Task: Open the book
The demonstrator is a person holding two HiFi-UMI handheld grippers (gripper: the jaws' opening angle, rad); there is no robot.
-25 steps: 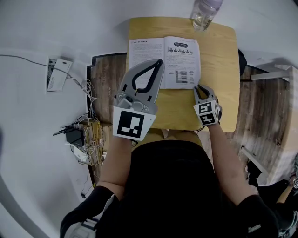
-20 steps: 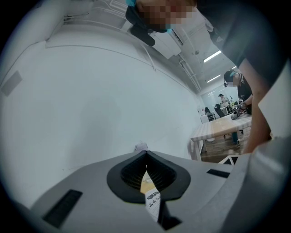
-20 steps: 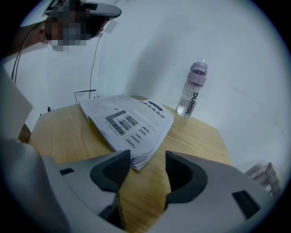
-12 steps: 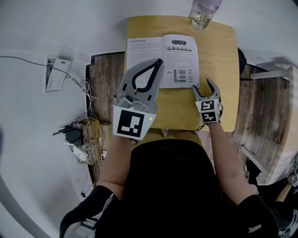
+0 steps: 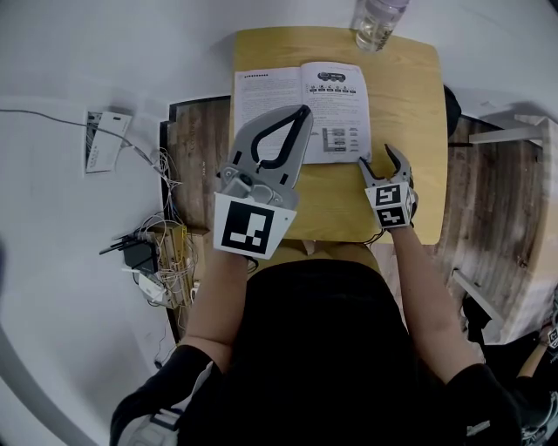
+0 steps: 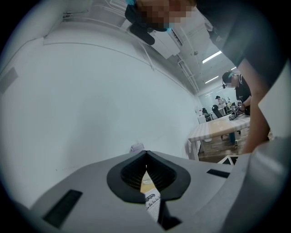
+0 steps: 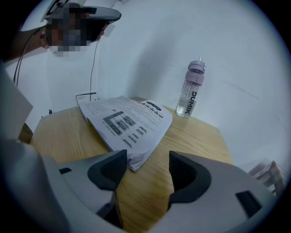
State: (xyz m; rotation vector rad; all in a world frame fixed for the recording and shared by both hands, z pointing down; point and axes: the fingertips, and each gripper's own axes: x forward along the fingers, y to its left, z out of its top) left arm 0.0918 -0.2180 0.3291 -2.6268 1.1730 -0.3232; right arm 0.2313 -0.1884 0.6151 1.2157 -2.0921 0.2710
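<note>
1. The left tongs [image 5: 302, 111] hang above the counter, pressed together on nothing.
2. The book [image 5: 336, 104] lies open, pages up, on the far half of the counter [image 5: 405, 113].
3. The right tongs [image 5: 378, 158] stand spread just beside its near right corner, not touching it. The opening looks done, so the next move probably only needs to draw clear.
4. Tangled cables [image 5: 161, 248] and wood floor [image 5: 199, 144] lie to the left. A bottle [image 5: 377, 19] stands at the counter's far edge.

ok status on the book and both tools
left tool shut, empty, above the book. right tool open, just short of its near corner. book lies open on the table. bottle at far edge, clear.
</note>
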